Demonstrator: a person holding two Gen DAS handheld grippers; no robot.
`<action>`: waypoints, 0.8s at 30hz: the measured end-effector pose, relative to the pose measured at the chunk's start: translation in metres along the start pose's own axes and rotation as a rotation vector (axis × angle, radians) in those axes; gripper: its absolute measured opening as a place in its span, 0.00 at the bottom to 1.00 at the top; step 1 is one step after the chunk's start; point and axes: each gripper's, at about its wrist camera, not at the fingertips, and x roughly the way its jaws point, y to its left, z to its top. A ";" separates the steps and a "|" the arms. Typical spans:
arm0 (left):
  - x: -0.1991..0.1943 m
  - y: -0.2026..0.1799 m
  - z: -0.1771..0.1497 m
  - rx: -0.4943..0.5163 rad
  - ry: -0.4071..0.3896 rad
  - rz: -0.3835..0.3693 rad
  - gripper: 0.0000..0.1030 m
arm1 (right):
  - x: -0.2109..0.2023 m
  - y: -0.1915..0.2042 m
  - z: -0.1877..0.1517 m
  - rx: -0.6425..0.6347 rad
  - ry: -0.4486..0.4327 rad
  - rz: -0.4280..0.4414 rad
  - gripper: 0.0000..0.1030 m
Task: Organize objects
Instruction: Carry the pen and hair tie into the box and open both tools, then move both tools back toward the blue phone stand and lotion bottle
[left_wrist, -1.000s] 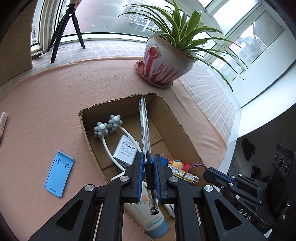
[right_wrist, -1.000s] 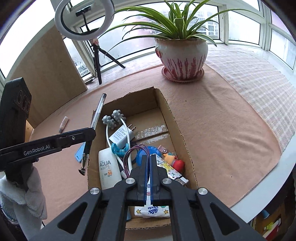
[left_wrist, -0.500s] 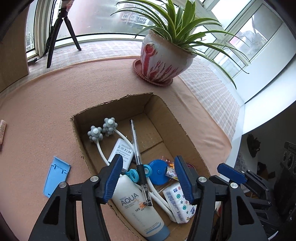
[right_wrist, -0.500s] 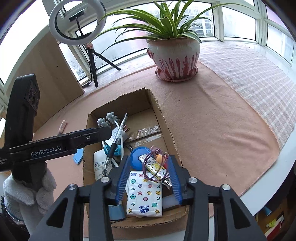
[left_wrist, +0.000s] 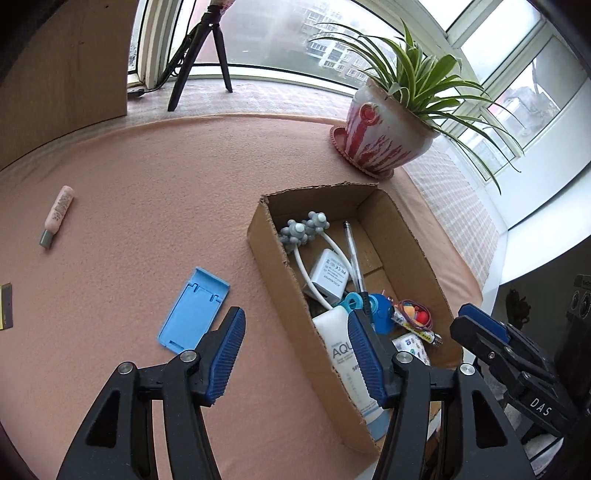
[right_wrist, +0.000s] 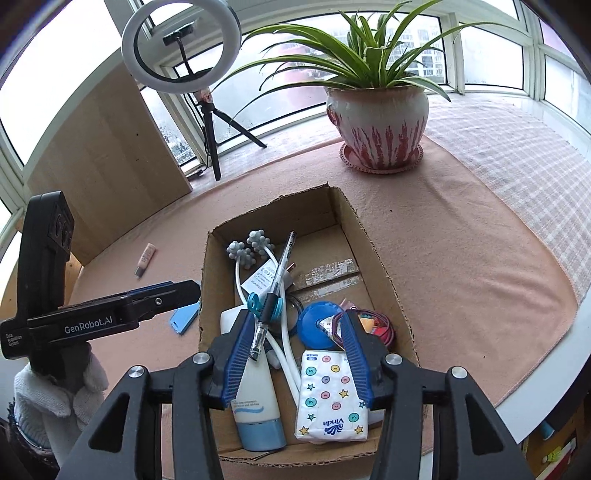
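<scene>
Hovering over the pink cloth, the left gripper (left_wrist: 295, 354) has its jaws standing apart with nothing between them, and the right gripper (right_wrist: 295, 356) hangs likewise parted and empty above the near end of the cardboard box (left_wrist: 271, 273). Just ahead of the left gripper and slightly to its left lies the blue phone stand (left_wrist: 194, 308), flat on the cloth, its long axis running away from the fingers and leaning a little rightward. To that gripper's right sits the box, already holding the pen (right_wrist: 275, 291), a sunscreen tube (right_wrist: 255, 398), a tissue pack (right_wrist: 330, 397) and a white charger (left_wrist: 328, 280). Farther off to the left rests a small pink tube (left_wrist: 57, 216), well apart from both grippers, long axis pointing roughly away. The stand looks like the likely next pick, and the left hand is clearly nearer; closing across its narrow width should suit. Beyond everything stands a potted plant (left_wrist: 384, 140).
</scene>
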 end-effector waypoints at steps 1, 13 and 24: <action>-0.004 0.009 -0.003 -0.007 -0.002 0.014 0.60 | 0.000 0.004 0.000 -0.006 -0.009 0.008 0.43; -0.050 0.119 -0.018 -0.130 -0.035 0.133 0.60 | 0.029 0.086 -0.007 -0.081 0.095 0.128 0.44; -0.055 0.196 0.005 -0.163 -0.022 0.196 0.60 | 0.092 0.163 -0.030 -0.105 0.255 0.116 0.44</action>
